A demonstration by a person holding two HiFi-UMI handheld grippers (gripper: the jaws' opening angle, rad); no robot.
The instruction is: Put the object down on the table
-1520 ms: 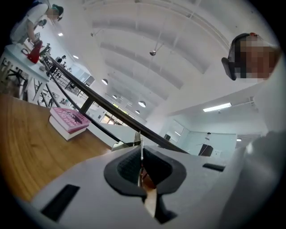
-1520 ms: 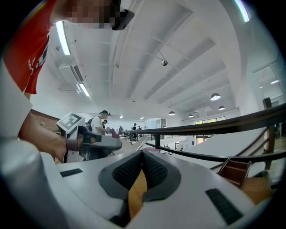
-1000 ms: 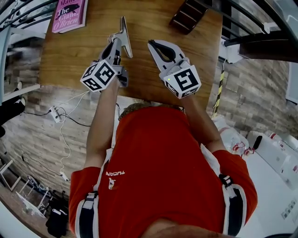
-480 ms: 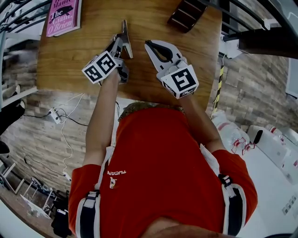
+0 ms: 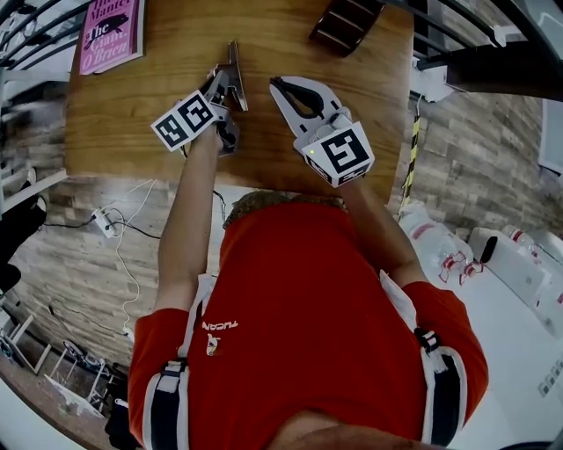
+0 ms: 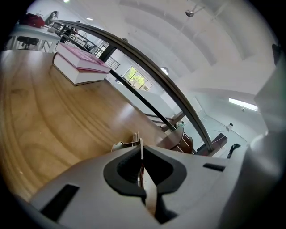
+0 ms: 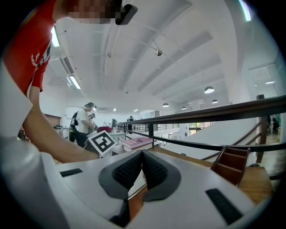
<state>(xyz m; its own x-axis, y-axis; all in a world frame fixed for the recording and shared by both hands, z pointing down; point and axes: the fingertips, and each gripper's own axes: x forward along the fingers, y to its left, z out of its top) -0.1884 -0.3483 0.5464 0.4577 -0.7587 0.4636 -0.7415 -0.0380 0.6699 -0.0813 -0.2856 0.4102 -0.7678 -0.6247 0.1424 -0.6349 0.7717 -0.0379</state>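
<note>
My left gripper (image 5: 226, 82) is shut on a thin grey metal piece (image 5: 236, 72), which stands on edge and sticks out past the fingertips over the wooden table (image 5: 132, 105). In the left gripper view the piece (image 6: 141, 150) shows as a narrow edge pinched between the black pads, with its far end low above the tabletop (image 6: 53, 120). I cannot tell whether it touches the wood. My right gripper (image 5: 276, 85) hovers just to the right of it, shut with nothing in it. Its pads (image 7: 152, 167) meet in the right gripper view.
A pink book (image 5: 110, 35) lies at the table's far left corner, also seen as a thick book (image 6: 82, 67) in the left gripper view. A dark wooden chair (image 5: 345, 24) stands at the far edge. A railing (image 7: 201, 120) runs beyond the table. Cables (image 5: 119, 228) lie on the floor at left.
My left gripper has sunk toward the table and tipped further down, with the metal piece still in it. The right gripper has stayed almost still.
</note>
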